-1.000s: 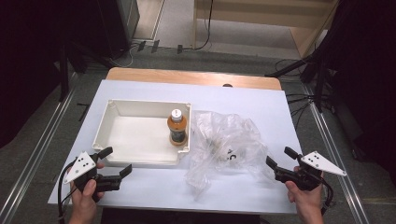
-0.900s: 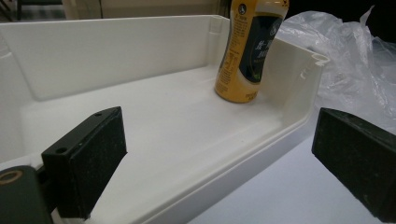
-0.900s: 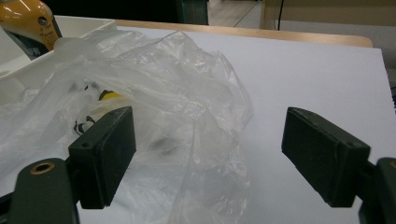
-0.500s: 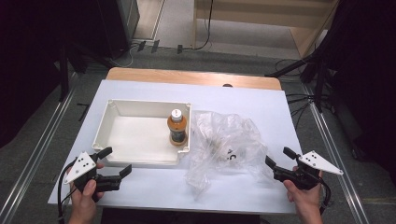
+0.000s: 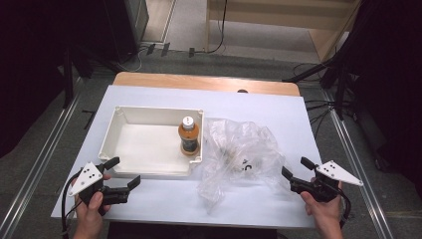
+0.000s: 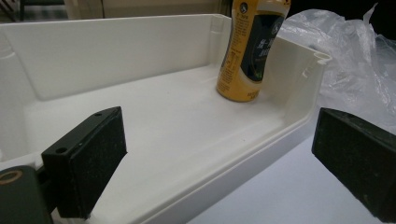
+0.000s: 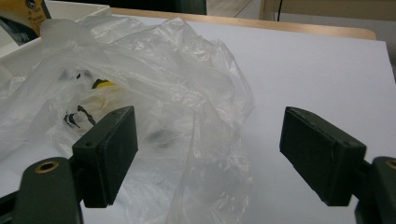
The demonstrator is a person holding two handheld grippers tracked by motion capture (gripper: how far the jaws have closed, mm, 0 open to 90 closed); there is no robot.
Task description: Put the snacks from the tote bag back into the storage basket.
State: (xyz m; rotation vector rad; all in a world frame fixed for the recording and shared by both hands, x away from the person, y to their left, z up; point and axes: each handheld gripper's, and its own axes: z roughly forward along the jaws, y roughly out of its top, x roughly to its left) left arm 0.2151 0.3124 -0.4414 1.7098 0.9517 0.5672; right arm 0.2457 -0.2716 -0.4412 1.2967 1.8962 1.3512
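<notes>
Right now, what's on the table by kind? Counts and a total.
Bottle: 1, upright in the tray's right end
Tray: 1, white
Plastic bag: 1, clear, crumpled, right of the tray
Hand-held gripper: 2, left and right, both open and holding nothing
Total: 5

bin wall (image 6: 299, 100) ahead, bag (image 7: 154, 93) ahead

A lab: a white-covered table (image 5: 149, 199) between floor rails (image 5: 35, 169), dark curtains (image 5: 30, 59) and trailing cables (image 5: 318, 107).
</notes>
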